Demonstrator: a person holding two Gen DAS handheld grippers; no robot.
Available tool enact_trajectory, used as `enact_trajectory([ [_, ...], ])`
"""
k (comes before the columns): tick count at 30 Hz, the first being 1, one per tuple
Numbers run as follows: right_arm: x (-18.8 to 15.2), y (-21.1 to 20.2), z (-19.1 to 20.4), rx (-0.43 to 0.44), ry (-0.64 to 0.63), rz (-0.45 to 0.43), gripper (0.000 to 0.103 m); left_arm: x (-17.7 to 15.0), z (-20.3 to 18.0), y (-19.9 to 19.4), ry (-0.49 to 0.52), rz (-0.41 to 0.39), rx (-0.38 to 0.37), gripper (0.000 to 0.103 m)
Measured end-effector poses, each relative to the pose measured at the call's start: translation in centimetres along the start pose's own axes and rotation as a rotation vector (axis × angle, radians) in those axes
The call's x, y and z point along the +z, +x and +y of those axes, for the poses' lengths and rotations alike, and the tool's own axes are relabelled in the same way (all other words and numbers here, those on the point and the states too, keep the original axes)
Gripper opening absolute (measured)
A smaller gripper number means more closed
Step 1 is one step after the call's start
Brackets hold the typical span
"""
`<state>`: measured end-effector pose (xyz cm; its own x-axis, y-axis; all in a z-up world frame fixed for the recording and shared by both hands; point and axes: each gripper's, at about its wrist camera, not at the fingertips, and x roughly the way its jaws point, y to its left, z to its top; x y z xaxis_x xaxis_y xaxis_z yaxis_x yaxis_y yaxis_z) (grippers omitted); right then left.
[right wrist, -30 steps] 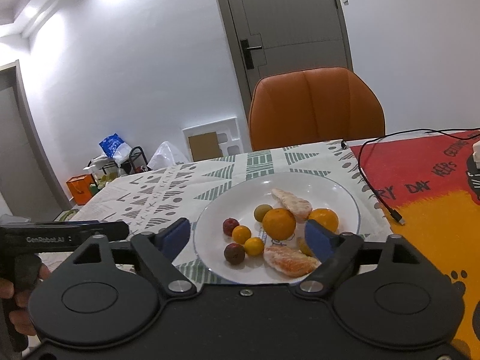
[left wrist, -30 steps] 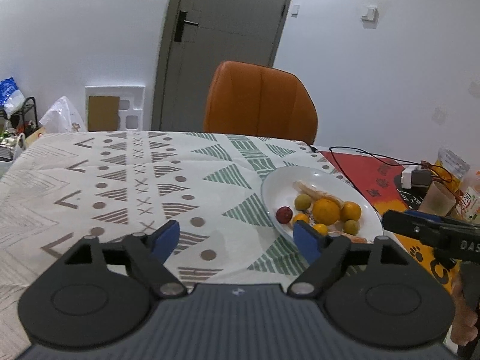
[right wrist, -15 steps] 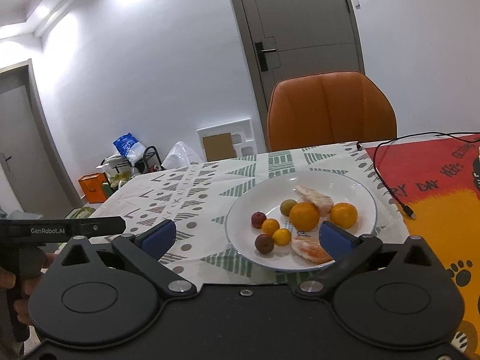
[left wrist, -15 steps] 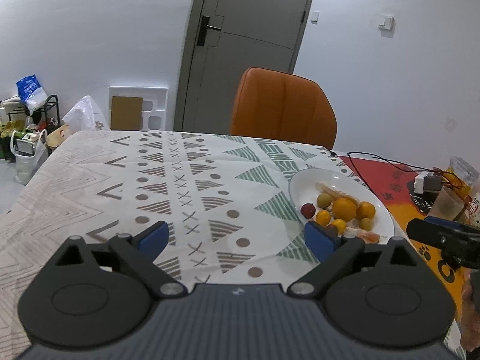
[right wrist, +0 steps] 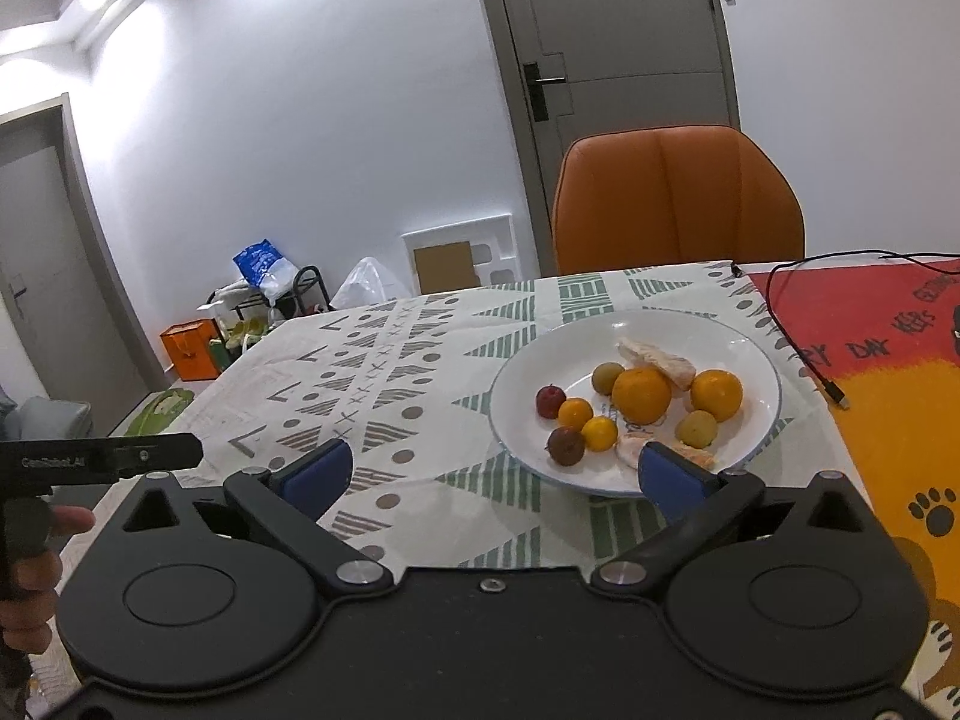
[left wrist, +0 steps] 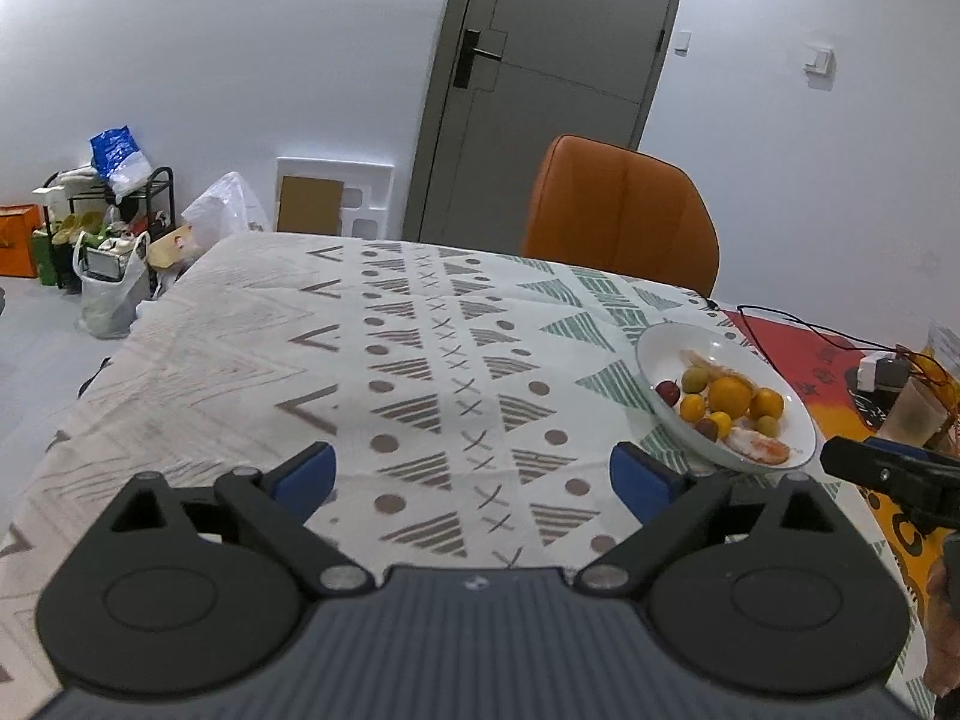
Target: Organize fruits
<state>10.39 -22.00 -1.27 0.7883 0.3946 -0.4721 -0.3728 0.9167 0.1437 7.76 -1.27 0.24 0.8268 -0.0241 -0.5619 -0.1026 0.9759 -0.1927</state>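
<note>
the left gripper has its jaws wide open and holds nothing. under the gap between its blue pads there is only the patterned tablecloth. the white plate with the fruits sits ahead of the jaws and off to the right, past the right pad and not touching it.

the right gripper is wide open too, with nothing in it. the plate lies just ahead of its jaws, more to the right side. the right blue pad hides part of the near rim, and a peeled orange piece peeks out just behind it. i cannot tell if the pad touches the plate.

on the plate, a big orange sits in the middle. another orange is to its right. a red fruit, two small yellow-orange fruits and a dark plum are to its left and nearer the jaws. two greenish fruits are there too.

an orange chair stands behind the table. a black cable lies on the red and yellow mat, to the right of the jaws.
</note>
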Motion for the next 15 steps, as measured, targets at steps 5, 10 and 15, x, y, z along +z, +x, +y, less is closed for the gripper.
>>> enact_trajectory([
  [5, -0.5, -0.4, 0.9, -0.022, -0.019, 0.011, 0.103, -0.3, 0.3, -0.9, 0.003, 0.010, 0.022, 0.099],
  [10, -1.4, -0.9, 1.0, -0.032, -0.006, 0.030, 0.103, -0.7, 0.0, -1.4, 0.016, 0.007, 0.024, 0.099],
  [15, -2.1, -1.3, 1.1, -0.030, 0.001, 0.037, 0.103, -1.4, -0.2, -1.6, 0.051, 0.019, 0.047, 0.100],
])
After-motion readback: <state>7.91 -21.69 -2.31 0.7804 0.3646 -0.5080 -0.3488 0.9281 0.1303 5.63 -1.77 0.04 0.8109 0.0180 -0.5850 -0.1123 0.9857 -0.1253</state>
